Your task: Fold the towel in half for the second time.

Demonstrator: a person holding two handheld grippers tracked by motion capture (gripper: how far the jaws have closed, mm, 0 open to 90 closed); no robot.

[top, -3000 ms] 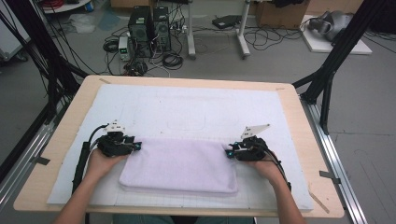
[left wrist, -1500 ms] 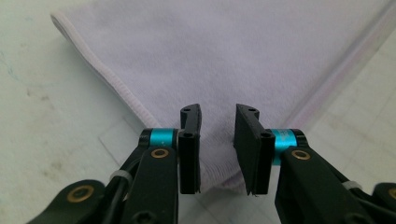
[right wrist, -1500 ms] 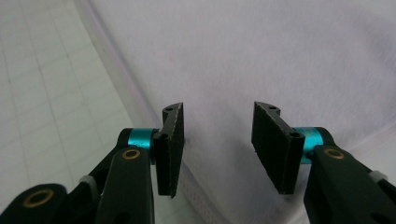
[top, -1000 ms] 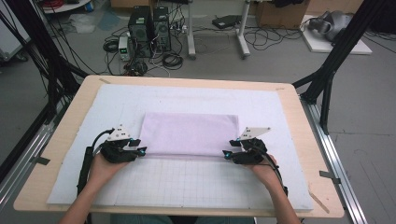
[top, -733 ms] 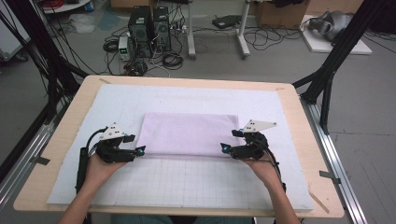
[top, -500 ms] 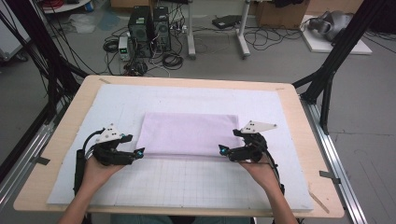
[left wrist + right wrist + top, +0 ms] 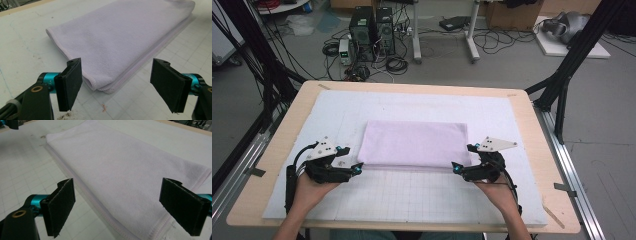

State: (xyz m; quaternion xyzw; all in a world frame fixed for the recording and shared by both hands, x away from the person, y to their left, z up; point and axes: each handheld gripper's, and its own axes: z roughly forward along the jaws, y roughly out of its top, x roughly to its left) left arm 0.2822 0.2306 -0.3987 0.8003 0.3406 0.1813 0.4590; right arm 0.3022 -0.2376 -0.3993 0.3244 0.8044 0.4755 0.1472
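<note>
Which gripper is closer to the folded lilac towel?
Roughly equal. The left gripper sits open at the folded lilac towel's near left corner, the right gripper open at its near right corner.

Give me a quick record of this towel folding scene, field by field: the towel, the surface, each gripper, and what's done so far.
towel: lilac towel, folded into a flat rectangle, folded edge toward the person
surface: white grid mat on a wooden table
left gripper: at the towel's near left corner, jaws just opened, nothing between the pads
right gripper: at the towel's near right corner, jaws just opened, nothing gripped
contact: neither gripper holds the towel
progress: fold laid down, towel released
</note>
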